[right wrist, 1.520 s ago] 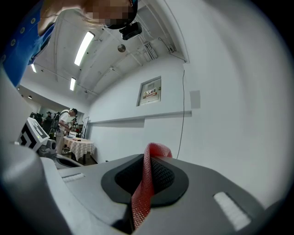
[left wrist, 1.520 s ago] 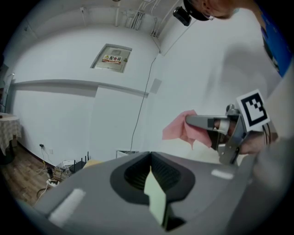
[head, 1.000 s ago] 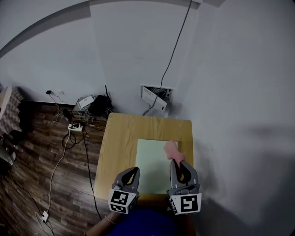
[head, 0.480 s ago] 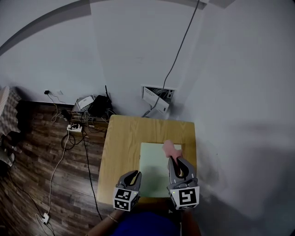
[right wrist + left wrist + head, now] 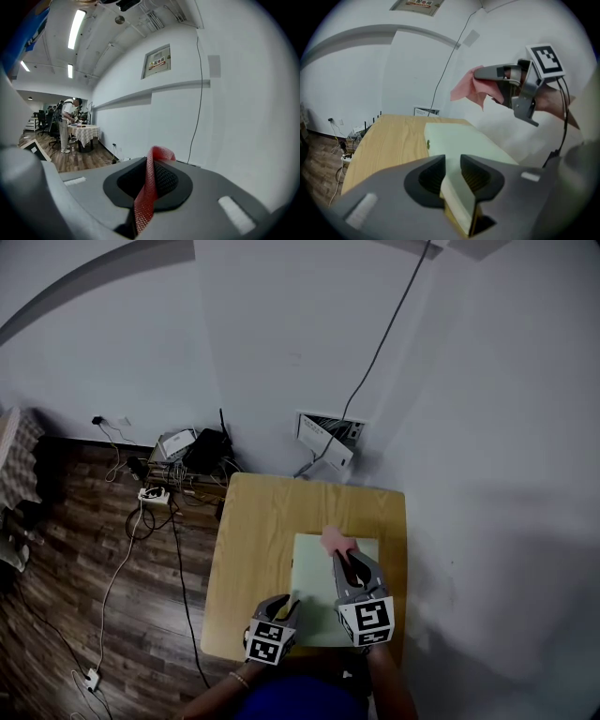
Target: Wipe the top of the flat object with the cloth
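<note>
Now holding the pink cloth (image 5: 147,187) pinched tight in the shut right gripper (image 5: 347,561), up in the air over the right side of the table (image 5: 253,540), not yet touching anything. Down on that same right side of the table, lying flat, with one corner close to the table's near edge: the pale green flat object (image 5: 314,589). Have just been opening the left gripper (image 5: 451,161). Jaws now part way apart at the table's near edge, with that near corner of the flat object in between them but, by the look of it, not squeezed. Most likely no wiping begun yet.

Could go wrong in a few ways from here. Might push the flat object along the table, or right off the near edge, when rubbing, without first closing the left jaws on the corner. Might lose the cloth, with only a thin fold pinched in the right jaws and a hard rub tugging at it. Might scrape the top with the hard jaw tips if brought down at the wrong tilt. Might also skip the near part of the top, with the left gripper sitting in the way.
</note>
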`<state>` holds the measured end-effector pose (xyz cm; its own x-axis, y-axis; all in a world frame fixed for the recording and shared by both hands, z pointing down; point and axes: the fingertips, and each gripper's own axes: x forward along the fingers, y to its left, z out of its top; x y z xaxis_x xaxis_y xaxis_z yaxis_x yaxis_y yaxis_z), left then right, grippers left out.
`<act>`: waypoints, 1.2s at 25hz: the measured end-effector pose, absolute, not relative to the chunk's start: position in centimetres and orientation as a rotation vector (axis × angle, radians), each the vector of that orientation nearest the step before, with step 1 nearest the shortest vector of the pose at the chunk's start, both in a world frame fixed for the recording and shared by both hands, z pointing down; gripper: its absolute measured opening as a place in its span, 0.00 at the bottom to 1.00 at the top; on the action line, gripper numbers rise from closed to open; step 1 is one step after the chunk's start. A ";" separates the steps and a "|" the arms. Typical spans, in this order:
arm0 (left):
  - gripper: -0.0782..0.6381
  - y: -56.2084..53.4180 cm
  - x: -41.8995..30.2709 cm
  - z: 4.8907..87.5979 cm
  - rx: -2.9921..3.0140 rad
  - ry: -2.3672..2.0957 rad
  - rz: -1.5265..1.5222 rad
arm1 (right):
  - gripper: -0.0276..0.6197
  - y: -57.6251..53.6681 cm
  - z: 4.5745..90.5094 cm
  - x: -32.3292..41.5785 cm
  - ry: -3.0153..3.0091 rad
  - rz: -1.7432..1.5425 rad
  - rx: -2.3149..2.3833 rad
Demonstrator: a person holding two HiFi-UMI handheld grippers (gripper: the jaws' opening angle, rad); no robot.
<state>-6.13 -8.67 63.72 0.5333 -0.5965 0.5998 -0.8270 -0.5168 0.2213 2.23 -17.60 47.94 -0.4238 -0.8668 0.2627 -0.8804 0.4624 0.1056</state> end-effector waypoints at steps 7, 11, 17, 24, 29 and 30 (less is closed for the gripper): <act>0.29 -8.4 -5.9 66.8 2.201 -1.103 0.694 | 0.09 -19.7 51.3 0.0 -2.422 0.089 1.379; 0.28 -8.2 -5.8 67.4 2.209 -1.085 0.720 | 0.09 -20.1 53.2 -0.9 -2.408 0.134 1.324; 0.26 -7.9 -5.6 67.7 2.250 -1.076 0.755 | 0.09 -20.7 57.1 -2.4 -2.371 0.194 1.232; 0.26 -8.0 -5.5 67.9 2.250 -1.092 0.754 | 0.08 -21.6 61.9 -3.7 -2.264 0.214 1.104; 0.26 -7.9 -5.5 68.1 2.263 -1.101 0.780 | 0.08 -21.9 64.5 -4.7 -2.202 0.198 1.015; 0.26 -7.9 -5.5 68.1 2.263 -1.105 0.782 | 0.08 -21.9 64.9 -4.9 -2.193 0.197 1.000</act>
<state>-5.48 -7.95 68.09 0.5060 -0.5308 0.6799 -0.8176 -0.5461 0.1822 -4.88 -21.93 64.94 -0.4506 -0.6026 0.6587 -0.7101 0.6891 0.1447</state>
